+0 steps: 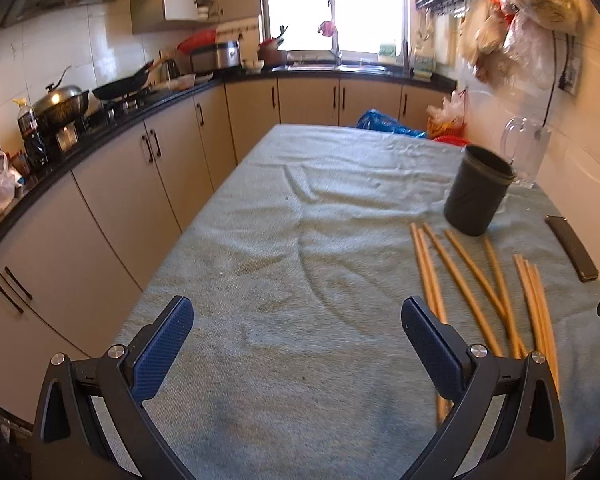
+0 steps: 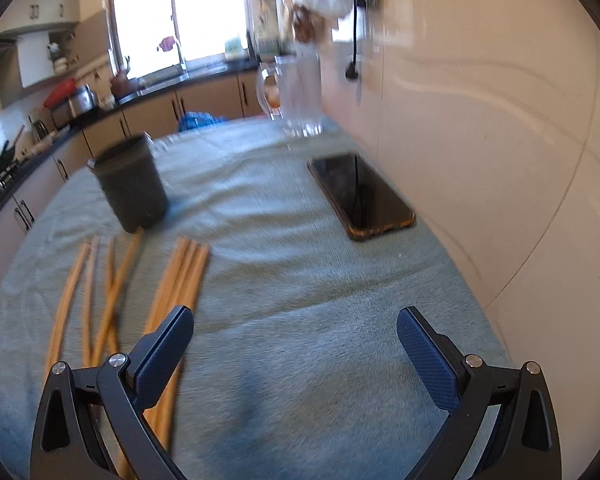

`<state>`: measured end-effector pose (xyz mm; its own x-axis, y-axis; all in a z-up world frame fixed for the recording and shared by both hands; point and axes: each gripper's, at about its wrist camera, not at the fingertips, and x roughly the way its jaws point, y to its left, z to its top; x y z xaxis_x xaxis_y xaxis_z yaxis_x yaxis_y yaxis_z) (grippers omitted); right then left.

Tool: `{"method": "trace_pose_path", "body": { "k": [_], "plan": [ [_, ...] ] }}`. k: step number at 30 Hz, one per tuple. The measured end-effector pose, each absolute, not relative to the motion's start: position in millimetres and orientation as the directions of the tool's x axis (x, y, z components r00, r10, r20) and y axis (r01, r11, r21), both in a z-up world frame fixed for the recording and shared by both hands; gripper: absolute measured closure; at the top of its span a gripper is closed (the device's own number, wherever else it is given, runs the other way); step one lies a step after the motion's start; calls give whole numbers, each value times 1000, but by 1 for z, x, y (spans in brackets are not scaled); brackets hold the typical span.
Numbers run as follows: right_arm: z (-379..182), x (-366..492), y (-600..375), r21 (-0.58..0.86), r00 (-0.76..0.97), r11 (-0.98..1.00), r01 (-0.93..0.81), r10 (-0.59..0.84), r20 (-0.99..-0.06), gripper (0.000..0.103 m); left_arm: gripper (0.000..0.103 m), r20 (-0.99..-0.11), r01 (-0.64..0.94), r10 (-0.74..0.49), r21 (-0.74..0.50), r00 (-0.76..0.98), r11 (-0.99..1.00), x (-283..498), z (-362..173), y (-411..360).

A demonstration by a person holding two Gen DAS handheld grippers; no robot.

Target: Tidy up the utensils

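Several wooden chopsticks lie loose on the grey-green tablecloth, fanned out in front of a dark upright cup. My left gripper hovers open over bare cloth, with the chopsticks just right of its right finger. In the right wrist view the same chopsticks lie at the lower left and the dark cup stands behind them. My right gripper is open over bare cloth, its left finger above the nearest chopstick bundle. Nothing sits between either pair of fingers.
A black phone lies near the wall, right of the cup. A clear glass jug stands at the table's far right corner. A kitchen counter with pans runs along the left. The wall bounds the table's right side.
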<state>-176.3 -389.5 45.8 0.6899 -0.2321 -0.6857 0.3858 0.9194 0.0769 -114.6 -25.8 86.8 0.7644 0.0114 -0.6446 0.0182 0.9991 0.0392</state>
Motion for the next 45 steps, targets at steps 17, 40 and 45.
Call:
{"method": "trace_pose_path", "body": {
  "k": [17,40,45],
  "plan": [
    [101,-235,-337,64,855,913,402,-349,-384,0,0,-523,43,-15,42,852,998,-161,118,-35],
    [114,-255,-331,50,854,889,456,-421,-305,0,0,-500,24,34,109,865,994,-174,119,-39],
    [112,-252,-327,30,852,894,448,-417,-317,0,0,-509,25,33,107,860,994,-171,117,-37]
  ]
}}
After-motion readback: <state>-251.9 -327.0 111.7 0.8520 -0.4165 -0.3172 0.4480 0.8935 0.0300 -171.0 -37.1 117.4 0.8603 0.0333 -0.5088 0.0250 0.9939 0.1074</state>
